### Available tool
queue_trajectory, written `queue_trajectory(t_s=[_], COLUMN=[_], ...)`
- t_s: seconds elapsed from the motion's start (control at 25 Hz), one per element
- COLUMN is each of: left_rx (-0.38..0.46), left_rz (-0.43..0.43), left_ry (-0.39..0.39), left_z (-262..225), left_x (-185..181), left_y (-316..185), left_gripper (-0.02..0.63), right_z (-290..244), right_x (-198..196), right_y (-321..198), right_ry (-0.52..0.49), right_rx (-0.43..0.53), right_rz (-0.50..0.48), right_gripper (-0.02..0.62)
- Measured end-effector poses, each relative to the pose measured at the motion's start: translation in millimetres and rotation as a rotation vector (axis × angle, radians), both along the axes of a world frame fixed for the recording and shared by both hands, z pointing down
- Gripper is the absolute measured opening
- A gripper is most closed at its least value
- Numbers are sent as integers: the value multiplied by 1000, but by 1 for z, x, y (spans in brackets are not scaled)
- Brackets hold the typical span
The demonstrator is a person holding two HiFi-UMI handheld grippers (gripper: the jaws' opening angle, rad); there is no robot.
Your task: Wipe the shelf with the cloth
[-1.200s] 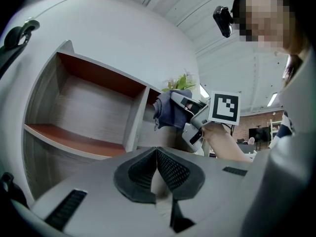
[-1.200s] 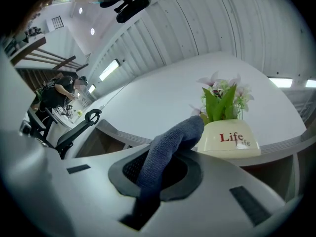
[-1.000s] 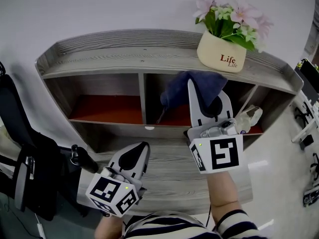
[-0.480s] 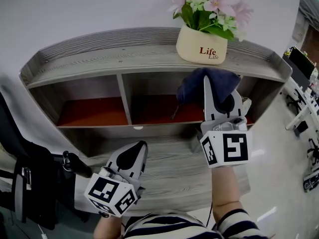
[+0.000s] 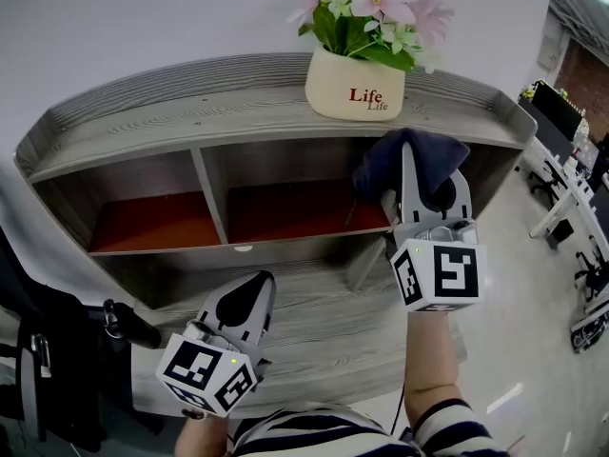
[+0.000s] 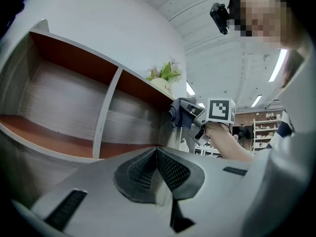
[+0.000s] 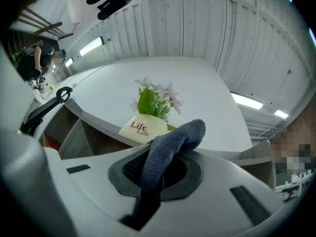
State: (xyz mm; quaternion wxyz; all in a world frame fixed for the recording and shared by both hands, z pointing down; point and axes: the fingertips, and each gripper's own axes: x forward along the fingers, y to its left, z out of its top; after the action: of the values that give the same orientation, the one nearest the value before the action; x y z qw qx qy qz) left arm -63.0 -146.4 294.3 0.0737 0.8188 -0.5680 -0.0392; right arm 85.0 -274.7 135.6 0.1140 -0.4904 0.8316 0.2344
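Note:
A grey wooden shelf unit (image 5: 190, 112) with red-floored compartments fills the head view. My right gripper (image 5: 419, 174) is shut on a dark blue cloth (image 5: 404, 160), held up in front of the right compartment, just under the top board's edge. In the right gripper view the cloth (image 7: 168, 147) bulges out between the jaws, with the flower pot (image 7: 143, 127) beyond. My left gripper (image 5: 243, 298) hangs low over the bottom board, shut and empty. In the left gripper view its jaws (image 6: 157, 154) meet, and the cloth (image 6: 181, 113) shows far off.
A cream pot with pink flowers (image 5: 354, 84) stands on the top board, right of middle. A vertical divider (image 5: 211, 208) splits the compartments. A dark bag or chair (image 5: 57, 369) sits at lower left. Desks (image 5: 571, 198) stand at the right.
My right gripper with the cloth has shifted right along the shelf front, toward the right end. The view has swung so the pot sits further left. The left gripper has hardly moved.

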Motion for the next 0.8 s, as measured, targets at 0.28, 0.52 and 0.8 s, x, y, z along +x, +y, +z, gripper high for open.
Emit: queue_trajectory(t_s=[0.28, 0.52, 0.8], left_rx=[1, 6, 2], left_rz=[4, 7, 1], left_ry=[1, 0, 5], left_z=[1, -2, 0], left_x=[1, 2, -2], left_y=[-4, -6, -6], left_gripper=[15, 17, 17], right_z=[0, -3, -8], right_x=[29, 33, 49], right_y=[-11, -4, 3], right_ry=[-45, -60, -94], right_rx=[-33, -37, -1], right_rz=[53, 30, 48], right_gripper=[44, 44, 44])
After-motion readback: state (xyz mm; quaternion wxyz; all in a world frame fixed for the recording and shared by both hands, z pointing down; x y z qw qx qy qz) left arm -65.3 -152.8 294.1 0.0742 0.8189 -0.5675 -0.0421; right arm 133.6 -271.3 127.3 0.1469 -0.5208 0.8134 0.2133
